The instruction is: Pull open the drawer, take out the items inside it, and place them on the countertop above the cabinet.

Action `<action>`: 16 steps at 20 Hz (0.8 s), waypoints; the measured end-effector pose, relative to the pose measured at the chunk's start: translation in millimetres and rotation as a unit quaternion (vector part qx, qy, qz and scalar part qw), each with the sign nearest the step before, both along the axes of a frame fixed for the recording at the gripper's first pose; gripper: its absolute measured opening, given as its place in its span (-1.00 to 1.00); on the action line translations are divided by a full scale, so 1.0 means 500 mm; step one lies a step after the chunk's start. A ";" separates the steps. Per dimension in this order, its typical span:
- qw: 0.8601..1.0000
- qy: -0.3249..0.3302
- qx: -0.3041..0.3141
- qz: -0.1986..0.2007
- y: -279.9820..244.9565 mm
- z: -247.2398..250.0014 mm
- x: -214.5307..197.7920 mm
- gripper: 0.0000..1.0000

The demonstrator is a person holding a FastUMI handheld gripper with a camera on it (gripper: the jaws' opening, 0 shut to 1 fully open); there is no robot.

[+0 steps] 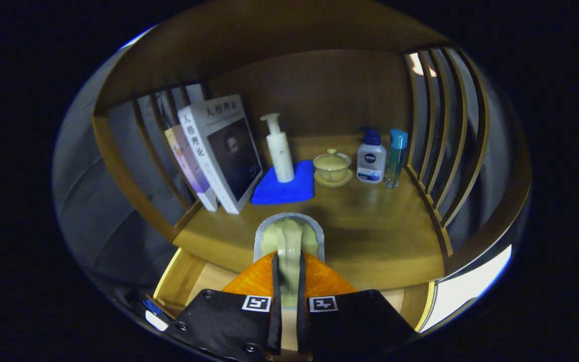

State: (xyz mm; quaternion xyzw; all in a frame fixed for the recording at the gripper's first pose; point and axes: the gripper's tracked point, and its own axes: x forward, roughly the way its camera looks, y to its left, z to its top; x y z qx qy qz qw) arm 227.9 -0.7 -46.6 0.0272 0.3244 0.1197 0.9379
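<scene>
My gripper is shut on the handle of a pale green mug with a grey rim. The mug lies tipped on its side, its handle running back between the fingers. It hangs over the front part of the wooden countertop; I cannot tell whether it touches the wood. Below and behind the fingers the drawer stands pulled open, showing its light wooden walls and floor. My fingers hide most of the drawer's inside.
At the back of the countertop stand two leaning books, a white pump bottle on a blue cloth, a lidded cup on a saucer, a white lotion bottle and a teal bottle. Slatted wooden sides flank the shelf.
</scene>
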 end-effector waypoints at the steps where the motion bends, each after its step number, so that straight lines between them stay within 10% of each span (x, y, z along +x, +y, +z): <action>1: 1.000 0.004 0.008 -0.011 0.002 -0.001 0.017 -0.73; 16: 0.997 0.030 -0.036 -0.056 0.008 -0.063 0.140 -0.64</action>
